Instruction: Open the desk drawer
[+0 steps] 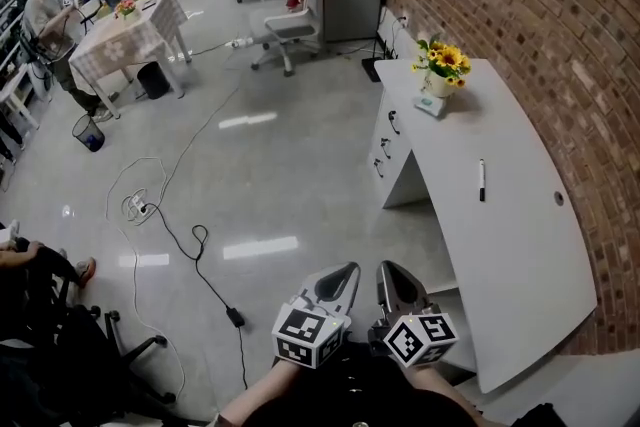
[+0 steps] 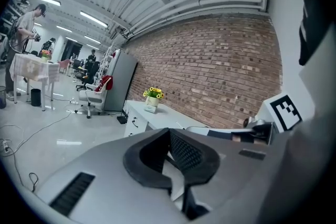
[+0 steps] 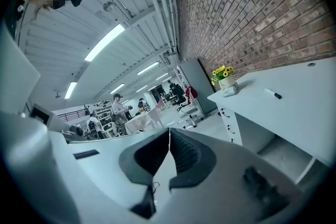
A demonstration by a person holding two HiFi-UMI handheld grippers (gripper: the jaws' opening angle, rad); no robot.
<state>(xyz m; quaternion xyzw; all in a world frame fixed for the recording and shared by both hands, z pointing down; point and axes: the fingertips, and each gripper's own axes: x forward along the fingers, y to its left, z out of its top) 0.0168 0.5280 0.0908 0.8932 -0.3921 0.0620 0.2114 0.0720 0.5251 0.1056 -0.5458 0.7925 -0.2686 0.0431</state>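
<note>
A long white desk (image 1: 520, 245) runs along the brick wall on the right of the head view. Its drawer unit (image 1: 385, 147) stands at the far end, with three dark handles on the front, all drawers closed. Both grippers are low in that view, near the desk's near end and well short of the drawers. My left gripper (image 1: 345, 273) is shut and empty, and beside it my right gripper (image 1: 392, 273) is also shut and empty. The left gripper (image 2: 169, 131) points toward the drawer unit (image 2: 134, 122). The right gripper (image 3: 169, 130) has the drawer handles (image 3: 227, 113) ahead on its right.
A pot of yellow flowers (image 1: 440, 70) and a black pen (image 1: 481, 180) sit on the desk. Cables (image 1: 190, 245) trail over the glossy floor. A white office chair (image 1: 290, 25), a cloth-covered table (image 1: 125, 40), a bin (image 1: 88, 132) and a person (image 1: 45, 15) are farther off.
</note>
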